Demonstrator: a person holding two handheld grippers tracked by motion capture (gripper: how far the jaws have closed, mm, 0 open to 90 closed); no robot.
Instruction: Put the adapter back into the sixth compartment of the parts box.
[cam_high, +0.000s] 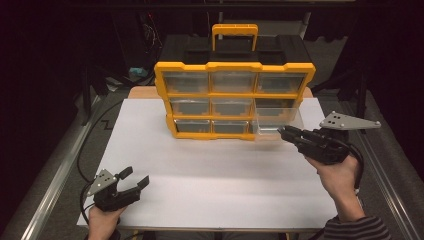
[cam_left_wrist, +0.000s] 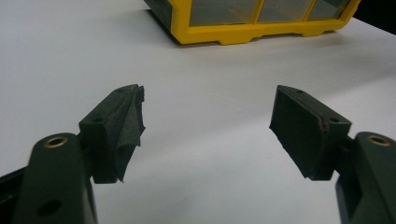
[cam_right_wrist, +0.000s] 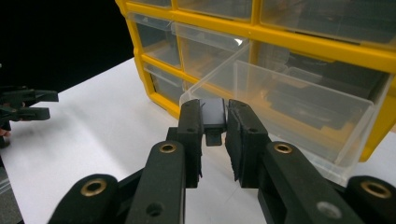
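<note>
A yellow organizer (cam_high: 234, 67) with clear drawers stands upright at the back of the white table top (cam_high: 210, 170). Its middle-right drawer (cam_high: 277, 120) is pulled out toward me. My right gripper (cam_high: 283, 132) is at that drawer's front edge. In the right gripper view it (cam_right_wrist: 215, 122) is shut on a small black block (cam_right_wrist: 213, 115), held just in front of the clear drawer (cam_right_wrist: 289, 107). My left gripper (cam_high: 134, 178) rests low at the table's front left, its jaws wide apart and holding nothing (cam_left_wrist: 208, 116).
The organizer's lower yellow frame (cam_left_wrist: 243, 32) lies well ahead of the left gripper. A black case with a yellow handle (cam_high: 235, 35) sits behind the organizer. Metal rails (cam_high: 55, 175) run along both table sides. My left gripper (cam_right_wrist: 44, 105) appears far off in the right gripper view.
</note>
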